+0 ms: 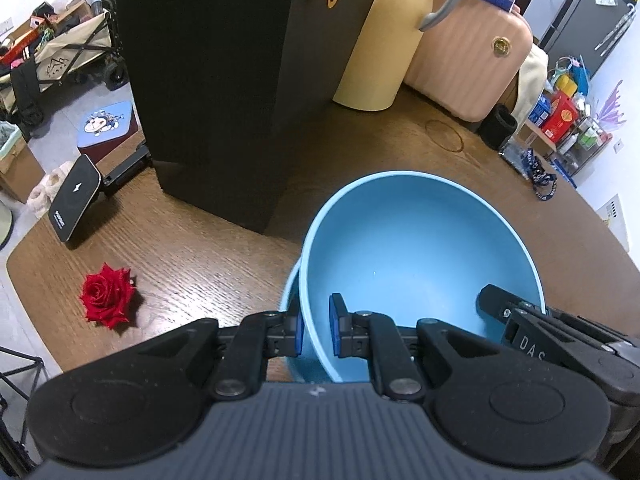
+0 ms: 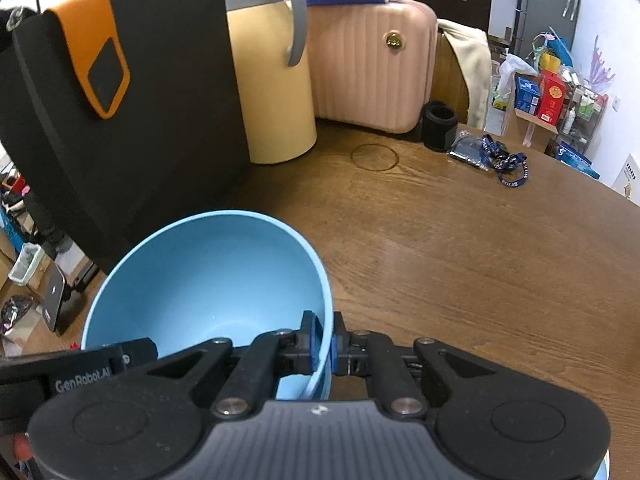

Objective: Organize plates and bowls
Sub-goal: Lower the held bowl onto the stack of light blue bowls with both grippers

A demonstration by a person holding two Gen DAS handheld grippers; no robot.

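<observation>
Lived-in home rm: wood table [image 2: 460, 240], pink suitcase [image 2: 368, 64], fridge [image 1: 588, 20], folding wagon [image 1: 68, 52].

Wooden table [image 2: 460, 248] — black bag [image 2: 132, 120], rose [image 1: 107, 295], yellow jug [image 2: 272, 92], lanyard [image 2: 508, 164].

Red rose [image 1: 107, 295] on wooden table [image 1: 224, 264] – black bag [image 1: 224, 80] behind.
</observation>
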